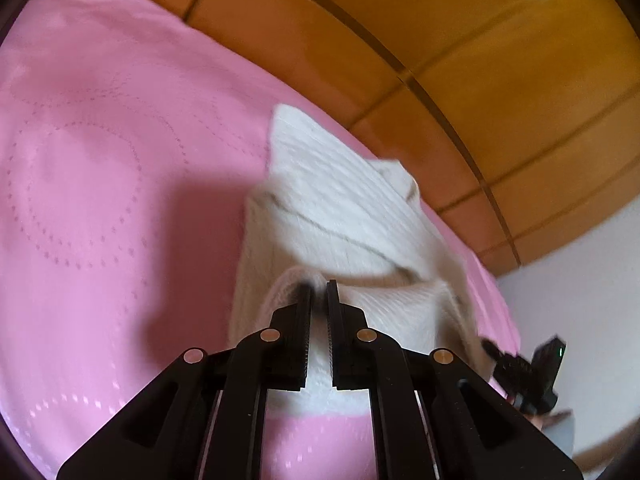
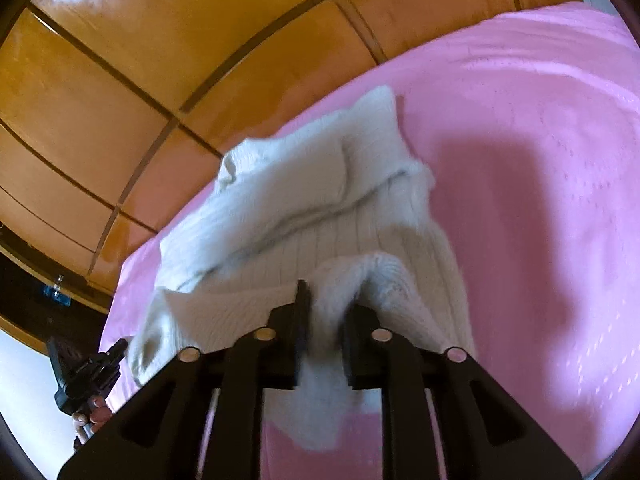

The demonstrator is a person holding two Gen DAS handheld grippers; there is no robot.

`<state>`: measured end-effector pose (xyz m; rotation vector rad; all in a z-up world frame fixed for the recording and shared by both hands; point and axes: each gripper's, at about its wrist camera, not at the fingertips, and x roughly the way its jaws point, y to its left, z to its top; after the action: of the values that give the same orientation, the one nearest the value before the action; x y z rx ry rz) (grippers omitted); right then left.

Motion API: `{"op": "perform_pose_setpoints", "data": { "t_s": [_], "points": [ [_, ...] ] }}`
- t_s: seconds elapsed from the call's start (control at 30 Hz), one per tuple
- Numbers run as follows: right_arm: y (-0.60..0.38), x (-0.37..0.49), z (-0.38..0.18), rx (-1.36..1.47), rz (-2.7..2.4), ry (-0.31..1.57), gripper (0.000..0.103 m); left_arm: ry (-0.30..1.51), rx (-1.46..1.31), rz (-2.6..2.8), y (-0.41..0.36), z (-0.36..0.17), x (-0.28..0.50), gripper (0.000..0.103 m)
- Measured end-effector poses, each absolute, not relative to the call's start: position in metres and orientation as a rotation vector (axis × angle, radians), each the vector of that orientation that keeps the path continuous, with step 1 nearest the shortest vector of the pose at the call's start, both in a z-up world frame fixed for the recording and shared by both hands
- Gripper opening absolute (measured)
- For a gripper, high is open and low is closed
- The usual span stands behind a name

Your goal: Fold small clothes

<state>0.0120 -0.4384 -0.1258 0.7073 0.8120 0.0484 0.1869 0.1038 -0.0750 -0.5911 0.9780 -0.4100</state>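
Pinching white knit sweater [image 1: 340, 208] edge: left gripper [image 1: 319, 296], right gripper [image 2: 325, 300] (jaws nearly closed on fabric). Pink bedspread [image 1: 100, 160] beneath; wooden wardrobe [image 1: 480, 60] beyond.

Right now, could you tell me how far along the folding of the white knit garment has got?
Partway. Done: part of the white knit sweater already lies folded across its body on the pink bedspread. In hand: the left gripper and right gripper each pinch its near edge, lifted off the spread. Left: carry that edge over and lay it flat.
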Motion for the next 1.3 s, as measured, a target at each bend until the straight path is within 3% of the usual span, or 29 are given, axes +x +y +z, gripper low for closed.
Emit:
{"op": "perform_pose_setpoints", "data": {
  "t_s": [0.03, 0.07, 0.1, 0.23, 0.43, 0.5, 0.57, 0.6, 0.67, 0.7, 1.03, 1.3],
  "points": [
    [-0.444, 0.013, -0.125, 0.720, 0.049, 0.798, 0.059, 0.973, -0.587, -0.390, 0.108, -0.074, 0.188, 0.027],
    [-0.448, 0.010, -0.123, 0.737, 0.051, 0.774, 0.070, 0.967, -0.585, -0.377, 0.111, -0.074, 0.187, 0.053],
    [-0.451, 0.005, -0.121, 0.744, 0.045, 0.749, 0.071, 0.951, -0.600, -0.370, 0.118, -0.074, 0.183, 0.065],
    [-0.458, -0.015, -0.118, 0.694, 0.035, 0.737, 0.081, 0.964, -0.572, -0.443, 0.124, -0.082, 0.167, 0.065],
    [-0.430, -0.026, -0.146, 0.480, 0.012, 0.850, 0.077, 1.028, -0.474, -0.507, 0.110, -0.111, 0.141, 0.065],
    [-0.420, -0.018, -0.158, 0.427, -0.016, 0.868, 0.067, 1.018, -0.448, -0.507, 0.103, -0.113, 0.138, 0.065],
    [-0.417, -0.010, -0.163, 0.410, -0.034, 0.866, 0.043, 1.007, -0.413, -0.496, 0.093, -0.112, 0.141, 0.065],
    [-0.415, -0.004, -0.163, 0.406, -0.045, 0.866, 0.026, 1.011, -0.413, -0.500, 0.090, -0.112, 0.144, 0.056],
    [-0.415, 0.001, -0.160, 0.413, -0.050, 0.871, 0.015, 1.037, -0.398, -0.500, 0.090, -0.113, 0.147, 0.022],
    [-0.415, 0.000, -0.156, 0.420, -0.046, 0.869, 0.013, 1.045, -0.385, -0.488, 0.090, -0.113, 0.147, 0.017],
    [-0.419, -0.060, -0.129, 0.544, 0.030, 0.817, 0.010, 0.997, -0.434, -0.516, 0.111, -0.096, 0.096, 0.008],
    [-0.409, -0.120, -0.135, 0.524, 0.084, 0.914, 0.009, 1.060, -0.462, -0.516, 0.135, -0.098, 0.031, 0.006]
  ]
}}
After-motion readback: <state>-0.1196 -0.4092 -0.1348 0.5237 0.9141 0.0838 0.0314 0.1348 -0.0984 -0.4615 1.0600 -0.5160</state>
